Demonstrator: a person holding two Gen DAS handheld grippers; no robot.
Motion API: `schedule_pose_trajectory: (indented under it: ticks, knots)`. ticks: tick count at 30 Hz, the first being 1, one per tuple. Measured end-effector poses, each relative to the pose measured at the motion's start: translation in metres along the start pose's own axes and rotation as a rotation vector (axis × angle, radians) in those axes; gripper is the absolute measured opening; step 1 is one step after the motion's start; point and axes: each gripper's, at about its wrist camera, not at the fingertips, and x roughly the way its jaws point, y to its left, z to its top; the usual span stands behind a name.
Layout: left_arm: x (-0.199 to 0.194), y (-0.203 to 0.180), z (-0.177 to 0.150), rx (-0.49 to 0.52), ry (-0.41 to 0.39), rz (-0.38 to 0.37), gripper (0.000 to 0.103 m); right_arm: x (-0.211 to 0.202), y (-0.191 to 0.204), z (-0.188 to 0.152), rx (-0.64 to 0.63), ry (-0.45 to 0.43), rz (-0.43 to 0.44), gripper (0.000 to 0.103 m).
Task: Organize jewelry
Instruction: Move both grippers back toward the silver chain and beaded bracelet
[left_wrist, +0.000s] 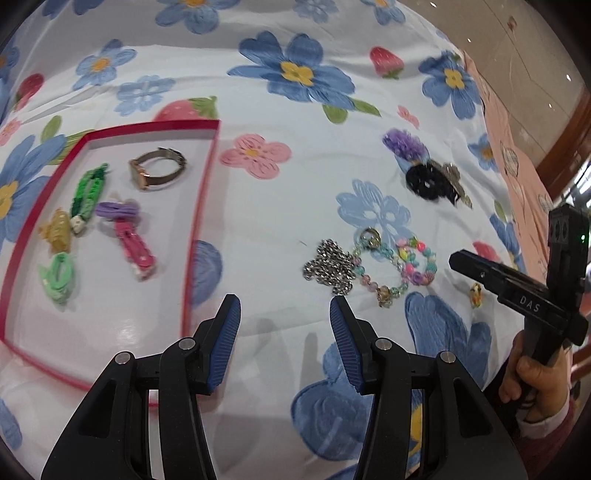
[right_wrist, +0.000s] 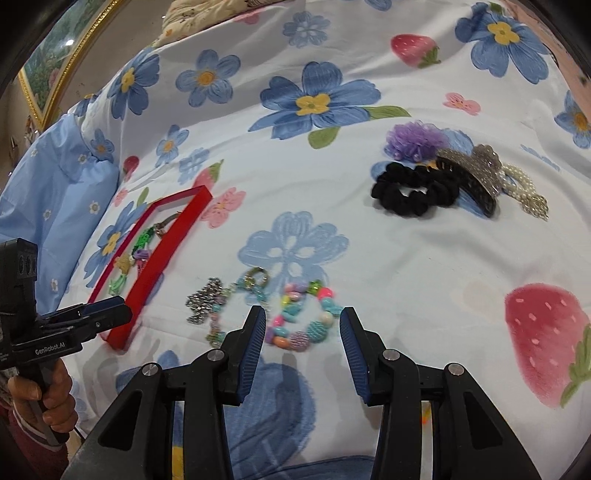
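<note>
- The right gripper (right_wrist: 302, 325) hangs over the flowered bedspread (right_wrist: 424, 258) with its jaws apart and nothing between them.
- Just ahead of those jaws, partly framed by them in the right wrist view, lies the bead bracelet (right_wrist: 301, 317), a closed loop lying flat with no real long axis; its near rim sits between the two blue pads.
- To its left, touching or nearly so, is a pastel bead chain (right_wrist: 236, 299) with a metal ring at its far end, and beyond that a silver chain (right_wrist: 203, 304) bunched in a heap. Together the three form a row running left to right across the jaws.
- The left gripper (left_wrist: 285, 325) also has its jaws apart and empty; the same cluster lies ahead and to its right, with the silver chain (left_wrist: 328, 267) nearest.
- My judgement: the right hand is nearer and better lined up with the bead bracelet, so it would likely take that first.
- The red tray (left_wrist: 199, 206) lies to the left, well apart from the cluster, already holding a watch (left_wrist: 157, 170), hair clips and hair ties.
- Farther back on the right sit a black scrunchie (right_wrist: 413, 194), a purple puff (right_wrist: 413, 138), a glittery claw clip (right_wrist: 476, 173) and a pearl piece (right_wrist: 524, 188), heaped touching each other.
</note>
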Motion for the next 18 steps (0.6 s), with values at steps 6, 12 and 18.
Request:
schedule_pose_trajectory:
  ticks: [6, 12, 18]
  knots:
    - [0.024, -0.011, 0.002, 0.044, 0.049, 0.009, 0.049, 0.012, -0.002, -0.002, -0.018, 0.028, -0.02, 0.044]
    - [0.039, -0.016, 0.011, 0.057, 0.056, 0.007, 0.049, 0.021, -0.006, -0.002, -0.018, 0.051, -0.021, 0.044]
    - [0.058, -0.025, 0.018, 0.092, 0.081, 0.006, 0.049, 0.033, -0.007, -0.001, -0.026, 0.078, -0.026, 0.044]
